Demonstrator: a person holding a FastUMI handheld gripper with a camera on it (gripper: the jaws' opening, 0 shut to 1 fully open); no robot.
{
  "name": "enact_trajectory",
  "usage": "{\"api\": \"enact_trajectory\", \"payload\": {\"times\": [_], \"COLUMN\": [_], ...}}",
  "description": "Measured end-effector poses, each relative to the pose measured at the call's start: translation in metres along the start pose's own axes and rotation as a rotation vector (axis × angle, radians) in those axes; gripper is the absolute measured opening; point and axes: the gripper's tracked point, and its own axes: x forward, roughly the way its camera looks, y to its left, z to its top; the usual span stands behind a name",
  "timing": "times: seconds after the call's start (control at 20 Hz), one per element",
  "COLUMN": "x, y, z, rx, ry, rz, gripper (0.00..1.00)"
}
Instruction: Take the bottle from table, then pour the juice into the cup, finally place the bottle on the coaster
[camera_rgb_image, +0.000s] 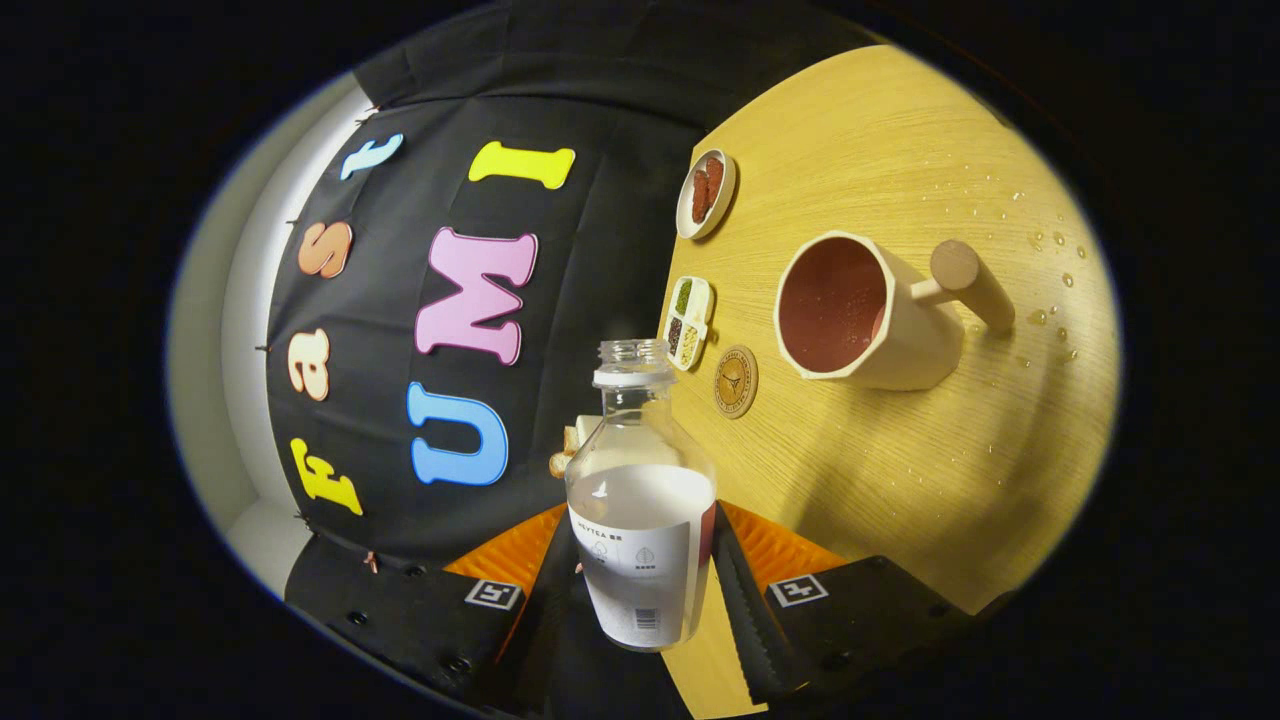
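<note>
I am clenching my gripper (640, 580) on the uncapped, tilted bottle (640, 500); the cup (860, 315) and coaster (735, 381) are lying beyond it on the bench (900, 480).

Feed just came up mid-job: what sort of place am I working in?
Probably a staged tabletop booth: a wooden table against black cloth, holding a cup, coaster and snack dishes. The gripper is shut on the bottle.

Tool-mounted cam, fwd (rolled), near table (900, 150)
</note>
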Motion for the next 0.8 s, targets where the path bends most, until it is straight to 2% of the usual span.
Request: {"api": "enact_trajectory", "payload": {"times": [0.8], "x": [0.002], "y": [-0.025], "z": [0.012], "rx": [0.242], "ry": [-0.021], "rz": [-0.025], "gripper": [0.75]}}
